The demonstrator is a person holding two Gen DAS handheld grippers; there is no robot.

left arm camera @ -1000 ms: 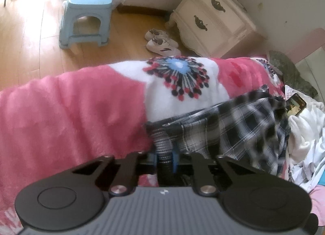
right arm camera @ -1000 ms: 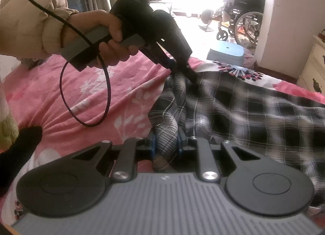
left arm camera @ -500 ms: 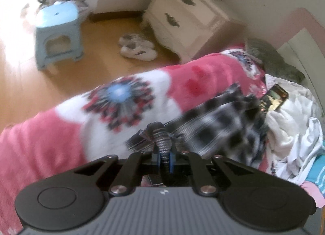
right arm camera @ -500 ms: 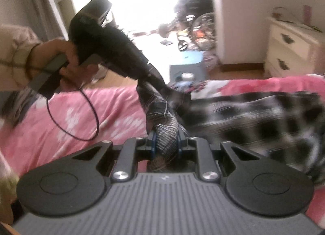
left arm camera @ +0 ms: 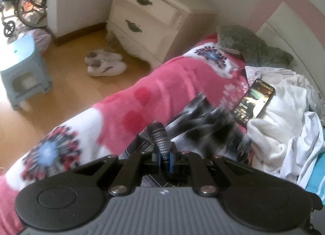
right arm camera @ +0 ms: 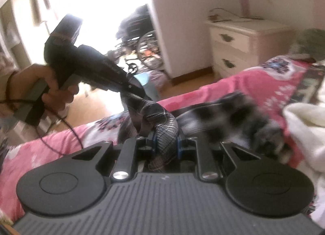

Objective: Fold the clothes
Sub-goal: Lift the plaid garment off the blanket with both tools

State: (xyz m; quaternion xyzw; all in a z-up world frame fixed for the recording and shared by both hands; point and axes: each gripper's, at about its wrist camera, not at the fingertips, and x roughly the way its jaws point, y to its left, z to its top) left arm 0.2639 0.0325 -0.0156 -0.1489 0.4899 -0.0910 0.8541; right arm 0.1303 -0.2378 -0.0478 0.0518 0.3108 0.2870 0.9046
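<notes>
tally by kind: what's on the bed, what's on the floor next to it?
Bed:
plaid shirt: 1
phone: 1
white clothes heap: 1
grey-green cloth: 1
Floor:
white shoes: 2
blue stool: 1
nightstand: 1
Total: 8

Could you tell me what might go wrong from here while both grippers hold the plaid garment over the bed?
1. The black-and-white plaid shirt is bunched in both the left gripper and the right gripper, so the fold may come out crooked.
2. The black smartphone rests right beside the shirt, against the heap of white clothes; the trailing cloth could drag it off.
3. The shirt might snag that heap and pull it onto the pink floral fleece blanket.
</notes>
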